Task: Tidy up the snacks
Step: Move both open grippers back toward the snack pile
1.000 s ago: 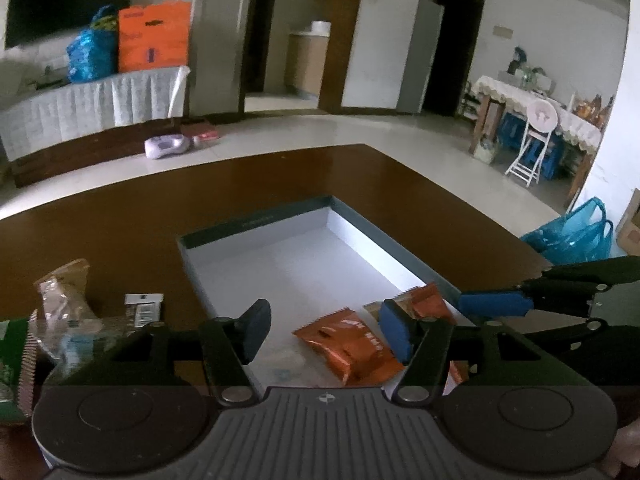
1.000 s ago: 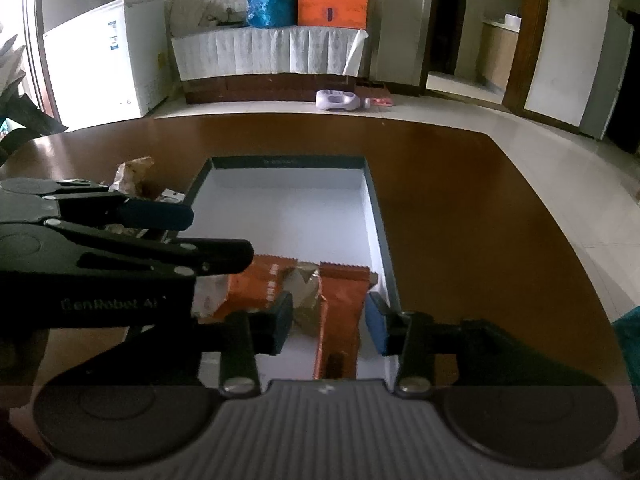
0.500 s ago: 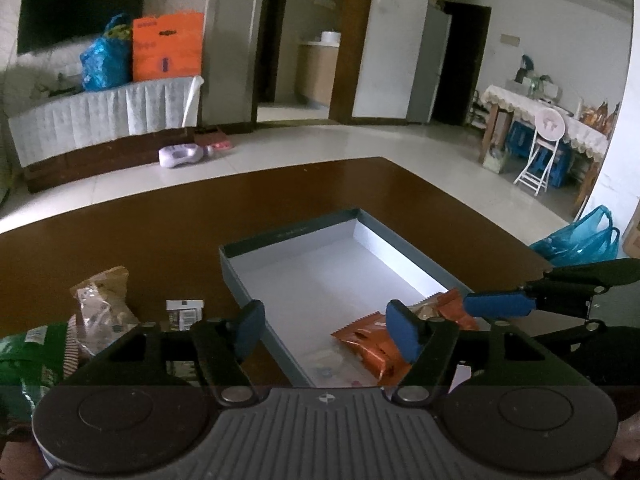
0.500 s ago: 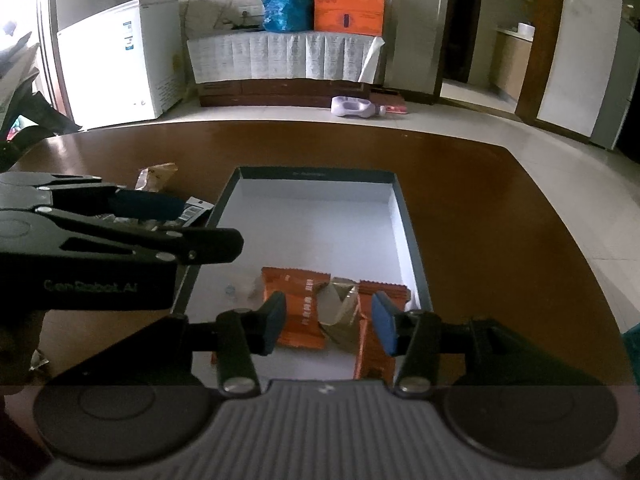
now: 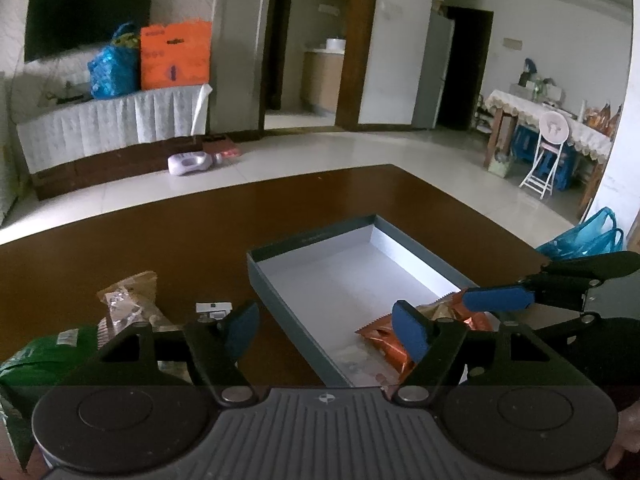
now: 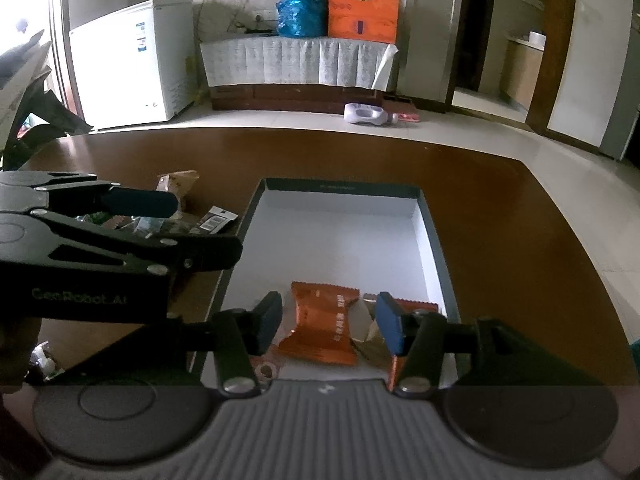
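Note:
A grey box (image 6: 340, 187) with a white floor stands on the brown table (image 6: 500, 240). At its near end lie two orange snack packets (image 6: 324, 328) (image 6: 420, 305) with a tan wrapper (image 6: 366, 320) between them. My right gripper (image 6: 330, 322) hovers over them; its jaws are opening and the pads touch nothing. My left gripper (image 5: 326, 332) hangs above the box's left wall (image 5: 296, 320), jaws opening and empty. Left of the box lie loose snacks: a tan packet (image 5: 128, 300), a green bag (image 5: 40, 356) and a small sachet (image 5: 214, 307).
In the right wrist view the left gripper (image 6: 208, 226) reaches in from the left, over the loose snacks (image 6: 176, 216). The right gripper's fingers (image 5: 496, 299) cross the box's near right corner. The table's far edge (image 5: 280, 180) borders tiled floor.
Both grippers have drawn back from the box and their jaws have widened. The left one has also shifted left, toward the loose snacks. The orange packets stay in the box.

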The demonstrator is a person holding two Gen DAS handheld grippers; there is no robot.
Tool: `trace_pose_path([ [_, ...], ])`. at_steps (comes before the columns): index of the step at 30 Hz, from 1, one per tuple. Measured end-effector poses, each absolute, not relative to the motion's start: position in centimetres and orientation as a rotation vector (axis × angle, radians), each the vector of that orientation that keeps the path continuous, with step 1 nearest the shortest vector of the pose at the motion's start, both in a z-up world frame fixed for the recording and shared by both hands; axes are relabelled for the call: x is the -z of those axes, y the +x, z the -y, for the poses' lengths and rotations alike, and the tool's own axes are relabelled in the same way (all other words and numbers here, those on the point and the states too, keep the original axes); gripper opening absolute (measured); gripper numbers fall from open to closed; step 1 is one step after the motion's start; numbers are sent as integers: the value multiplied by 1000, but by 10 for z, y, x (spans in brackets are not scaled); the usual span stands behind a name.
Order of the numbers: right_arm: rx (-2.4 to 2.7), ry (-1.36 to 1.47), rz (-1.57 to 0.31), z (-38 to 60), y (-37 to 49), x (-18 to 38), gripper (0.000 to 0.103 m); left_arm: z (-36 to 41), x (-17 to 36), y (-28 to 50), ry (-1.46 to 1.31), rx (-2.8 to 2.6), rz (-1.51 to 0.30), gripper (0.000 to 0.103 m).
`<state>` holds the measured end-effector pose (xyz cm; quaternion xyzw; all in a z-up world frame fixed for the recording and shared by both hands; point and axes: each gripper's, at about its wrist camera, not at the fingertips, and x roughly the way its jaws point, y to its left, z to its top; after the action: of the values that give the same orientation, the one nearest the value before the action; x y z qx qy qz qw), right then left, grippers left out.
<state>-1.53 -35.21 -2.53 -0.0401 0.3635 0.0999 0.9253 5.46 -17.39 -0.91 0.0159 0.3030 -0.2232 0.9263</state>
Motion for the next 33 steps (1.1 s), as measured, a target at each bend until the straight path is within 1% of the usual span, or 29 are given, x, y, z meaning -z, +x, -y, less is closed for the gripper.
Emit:
trace_pose_path([
  [14,-254,-103,-737,330,-16,20,56,146,6,47,44,424,-618,74],
  [33,-316,-131,-736,295,-12,17,56,109,3,35,44,384,-608,75],
])
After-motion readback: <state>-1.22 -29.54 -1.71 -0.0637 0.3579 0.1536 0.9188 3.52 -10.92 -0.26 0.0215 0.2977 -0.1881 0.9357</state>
